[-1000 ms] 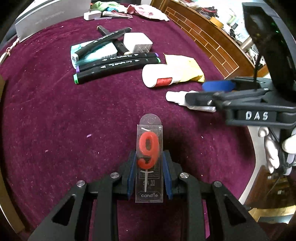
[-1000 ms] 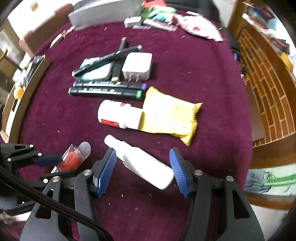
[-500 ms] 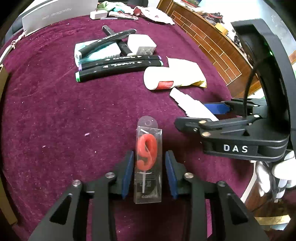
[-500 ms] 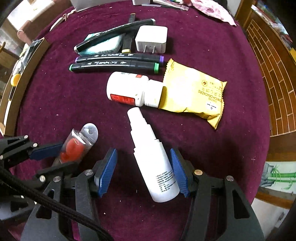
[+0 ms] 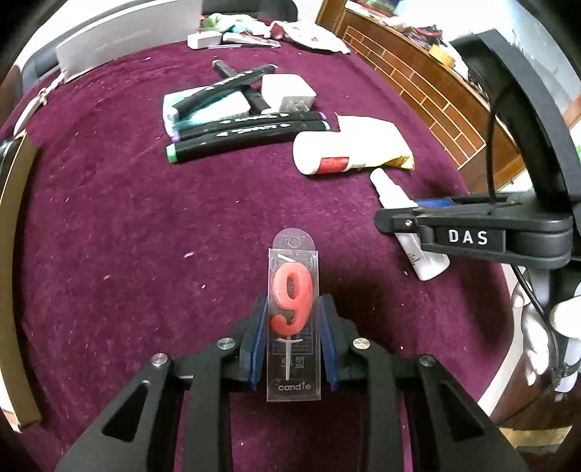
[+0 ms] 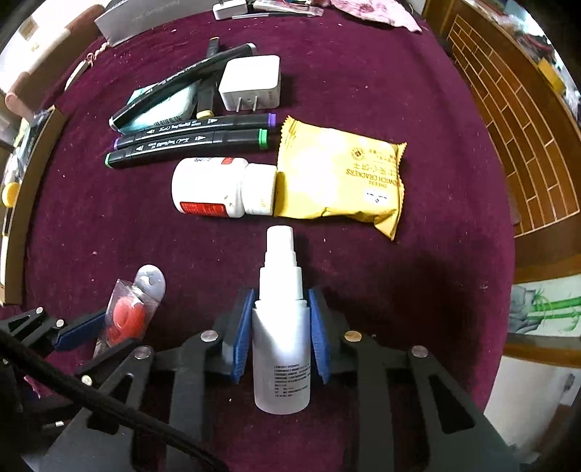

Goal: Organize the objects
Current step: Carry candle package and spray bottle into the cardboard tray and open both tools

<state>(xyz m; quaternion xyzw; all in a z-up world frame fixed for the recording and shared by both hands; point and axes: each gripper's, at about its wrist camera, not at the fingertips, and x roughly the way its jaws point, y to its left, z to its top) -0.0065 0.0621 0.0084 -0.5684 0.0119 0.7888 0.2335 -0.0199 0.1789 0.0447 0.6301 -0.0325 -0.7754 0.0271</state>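
Observation:
My left gripper is shut on a clear packet holding a red number 9 candle, just above the purple cloth. The packet also shows in the right wrist view. My right gripper is shut on a white spray bottle that points away from me. In the left wrist view the bottle lies partly hidden behind the right gripper's finger. A white pill bottle, a yellow cracker packet, black markers and a white charger lie farther back.
The round table has a purple cloth. A teal packet lies under one marker. A grey box and small clutter sit at the far edge. A wooden cabinet stands to the right.
My right gripper has closed in around the spray bottle, which has turned to lie straight between the fingers. My left gripper keeps hold of the candle packet and has moved little.

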